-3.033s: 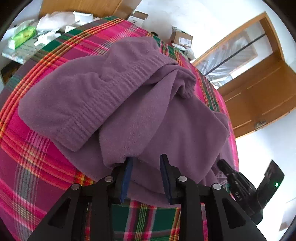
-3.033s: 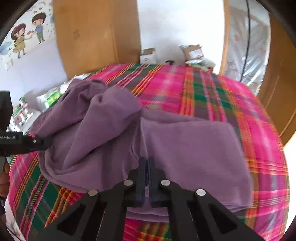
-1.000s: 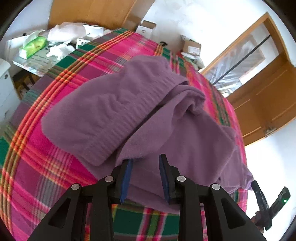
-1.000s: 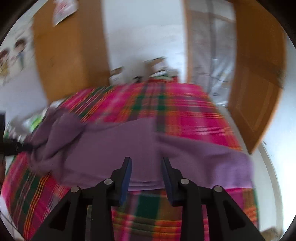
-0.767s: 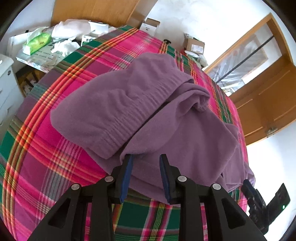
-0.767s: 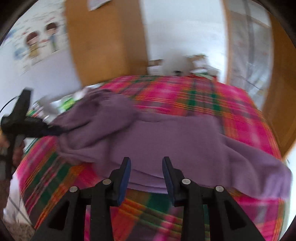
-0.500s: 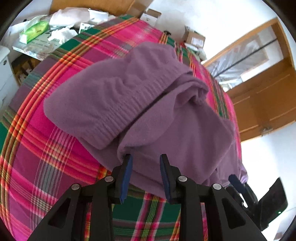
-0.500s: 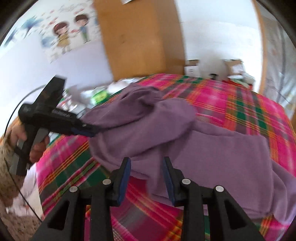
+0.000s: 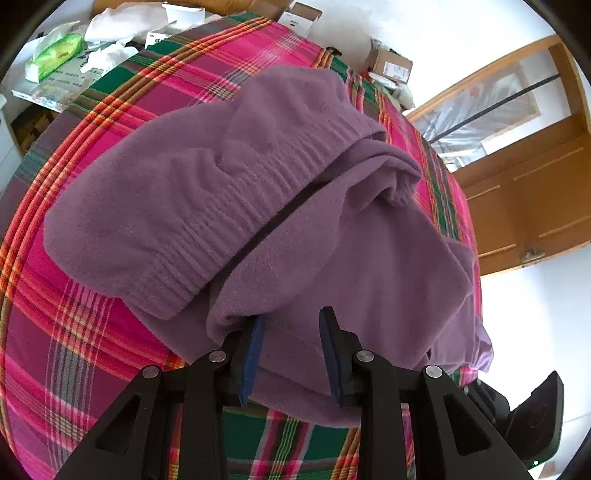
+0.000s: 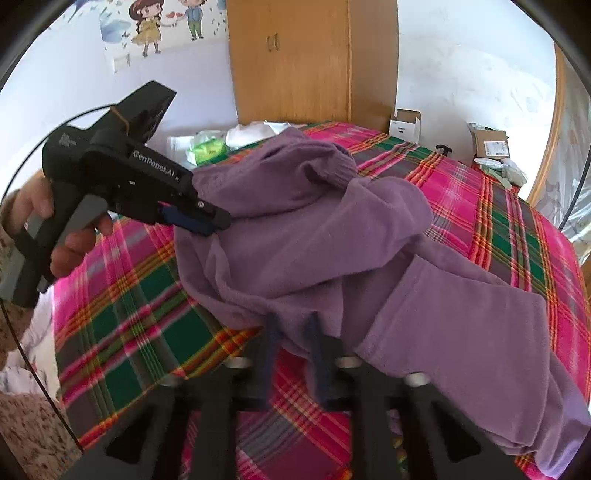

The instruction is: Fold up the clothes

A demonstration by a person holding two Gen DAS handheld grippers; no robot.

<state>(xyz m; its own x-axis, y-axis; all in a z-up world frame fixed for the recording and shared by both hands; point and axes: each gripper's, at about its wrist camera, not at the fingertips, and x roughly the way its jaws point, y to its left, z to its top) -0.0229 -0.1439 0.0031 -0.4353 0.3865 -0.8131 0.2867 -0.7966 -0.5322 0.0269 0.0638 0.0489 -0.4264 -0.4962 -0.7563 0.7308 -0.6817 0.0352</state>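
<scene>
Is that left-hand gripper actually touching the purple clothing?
Touching. In the right wrist view the left gripper has its fingertips pressed into the purple garment's edge; the left wrist view shows fabric draped over one finger.

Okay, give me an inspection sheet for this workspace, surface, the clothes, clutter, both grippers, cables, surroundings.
Surface: plaid bedspread, pink, green and orange, mostly flat.
Job's things: purple fleece garment, bunched in loose folds, ribbed hem turned up; not yet folded flat.
Clutter: green tissue pack, white papers and packets beside the bed; cardboard boxes on the far side.
Grippers: left gripper open, fabric edge lying between its fingers; right gripper open at the garment's near edge, blurred.
Cables: thin black cable looping by the hand that holds the left gripper.
Surroundings: wooden wardrobe, cartoon wall stickers, wooden door.
</scene>
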